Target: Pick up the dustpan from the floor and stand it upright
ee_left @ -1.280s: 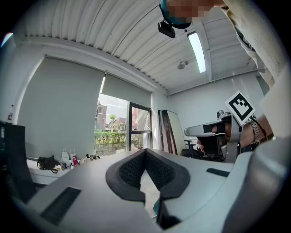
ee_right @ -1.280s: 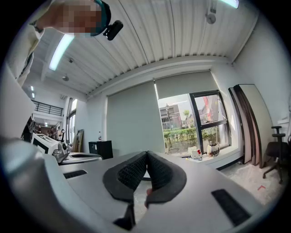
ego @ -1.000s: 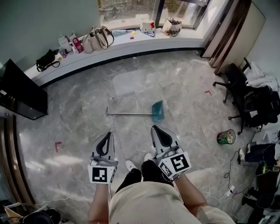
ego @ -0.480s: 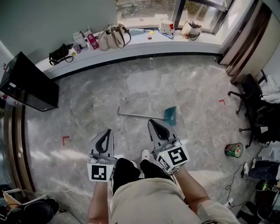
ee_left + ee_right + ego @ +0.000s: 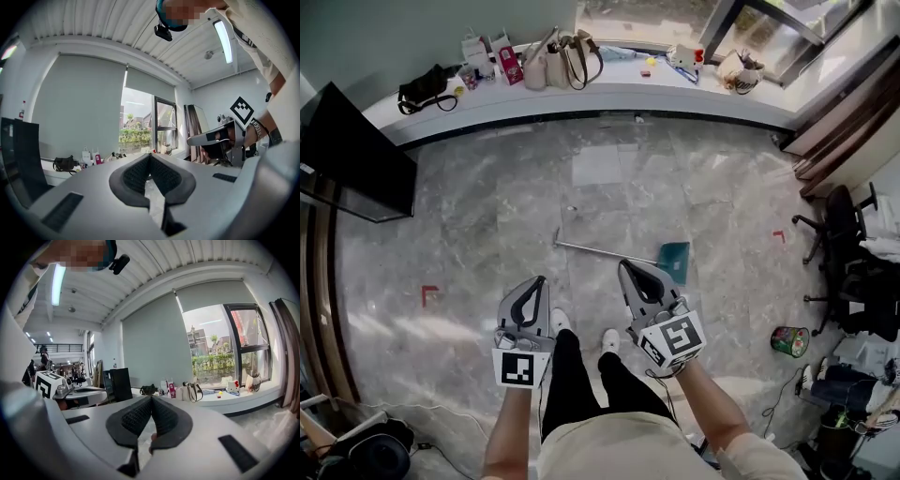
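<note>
Lying flat on the marble floor (image 5: 487,216), the dustpan (image 5: 676,261) has its teal pan to the right and its long handle pointing left, near the right gripper (image 5: 627,273). That gripper and the left gripper (image 5: 535,288) are held above the person's legs (image 5: 581,375), both empty, fingers pressed together at the tips.

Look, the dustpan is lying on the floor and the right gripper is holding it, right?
Not holding it. The dustpan does lie on the floor, but the right gripper is shut on nothing and hangs apart from it. The head view shows this.
</note>
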`<state>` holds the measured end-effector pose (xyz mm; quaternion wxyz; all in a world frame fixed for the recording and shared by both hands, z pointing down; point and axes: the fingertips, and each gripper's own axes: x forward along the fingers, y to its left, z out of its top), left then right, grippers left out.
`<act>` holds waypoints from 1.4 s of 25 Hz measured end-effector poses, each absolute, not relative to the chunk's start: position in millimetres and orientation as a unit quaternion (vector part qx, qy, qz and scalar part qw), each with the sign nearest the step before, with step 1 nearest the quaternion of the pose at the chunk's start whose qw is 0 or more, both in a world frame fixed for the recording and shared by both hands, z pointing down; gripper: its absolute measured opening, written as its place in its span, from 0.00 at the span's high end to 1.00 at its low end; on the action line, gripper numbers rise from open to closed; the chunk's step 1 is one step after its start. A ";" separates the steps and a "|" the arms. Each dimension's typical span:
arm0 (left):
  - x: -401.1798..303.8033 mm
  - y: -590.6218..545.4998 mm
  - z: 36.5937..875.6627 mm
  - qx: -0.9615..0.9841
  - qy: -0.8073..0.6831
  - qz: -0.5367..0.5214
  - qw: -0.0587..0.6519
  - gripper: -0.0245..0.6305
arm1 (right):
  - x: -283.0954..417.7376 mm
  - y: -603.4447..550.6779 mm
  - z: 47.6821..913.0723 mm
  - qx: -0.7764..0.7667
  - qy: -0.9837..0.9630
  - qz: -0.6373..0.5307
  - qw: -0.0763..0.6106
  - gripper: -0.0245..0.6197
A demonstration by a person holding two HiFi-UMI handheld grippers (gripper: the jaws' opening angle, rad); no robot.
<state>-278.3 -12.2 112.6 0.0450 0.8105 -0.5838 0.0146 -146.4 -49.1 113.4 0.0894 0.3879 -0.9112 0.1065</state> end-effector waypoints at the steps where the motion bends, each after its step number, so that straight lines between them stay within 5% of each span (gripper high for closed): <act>1: -288.5 -24.8 121.4 0.811 -0.583 0.011 0.051 0.95 | -159.4 -60.7 123.5 0.389 -0.910 0.111 0.096 0.93; 7: -345.7 -86.7 184.2 0.815 -0.572 0.010 0.090 0.95 | -228.7 -121.7 211.4 0.374 -0.904 0.136 0.156 0.93; 16: -374.1 -138.9 317.4 0.823 -0.562 0.048 0.059 0.95 | -264.3 -180.9 452.9 0.319 -0.884 0.198 0.277 0.93; 33: -355.3 -175.3 712.3 0.845 -0.525 0.097 0.036 0.95 | -281.5 -189.7 916.3 0.086 -0.832 0.208 0.507 0.93; 35: -356.4 -181.0 752.7 0.842 -0.531 0.084 0.048 0.95 | -286.2 -188.8 964.9 0.058 -0.822 0.196 0.532 0.86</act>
